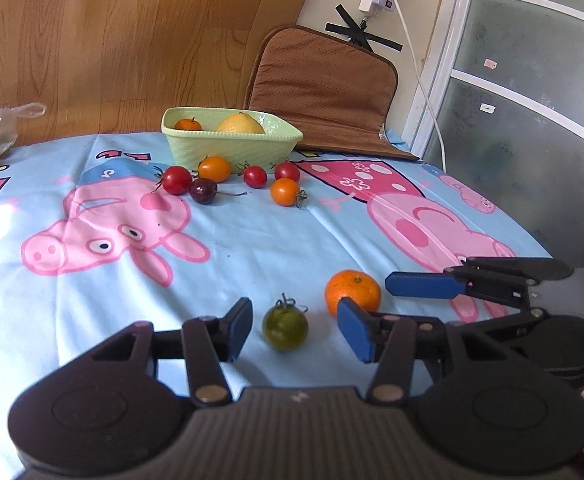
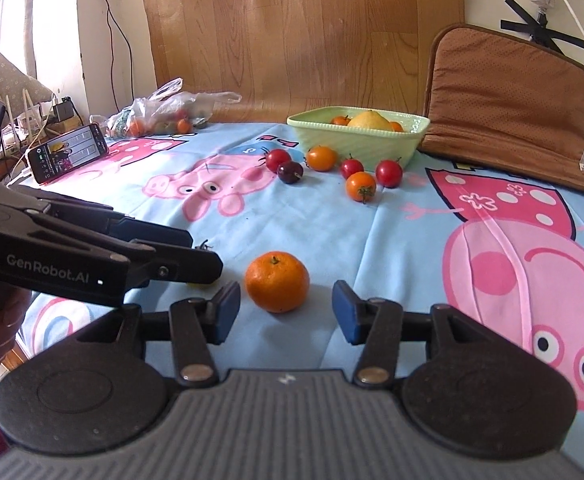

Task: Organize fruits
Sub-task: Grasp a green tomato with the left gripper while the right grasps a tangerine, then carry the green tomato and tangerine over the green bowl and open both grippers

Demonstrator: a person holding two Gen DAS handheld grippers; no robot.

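Observation:
A green tomato (image 1: 285,327) lies on the cartoon cloth between the open fingers of my left gripper (image 1: 298,330). A mandarin (image 1: 353,293) lies just right of it; in the right wrist view the mandarin (image 2: 277,287) sits between the open fingers of my right gripper (image 2: 286,314). The right gripper also shows in the left wrist view (image 1: 388,300). A pale green bowl (image 1: 228,148) at the back holds a lemon (image 1: 241,124) and a small orange fruit (image 1: 188,124). Several red and orange cherry tomatoes and a dark cherry (image 1: 203,191) lie in front of the bowl (image 2: 356,140).
A brown cushion (image 2: 508,108) leans against the wall at the back right. A plastic bag of fruit (image 2: 160,116) and a phone (image 2: 68,152) lie at the back left. The left gripper's body (image 2: 92,256) reaches in from the left.

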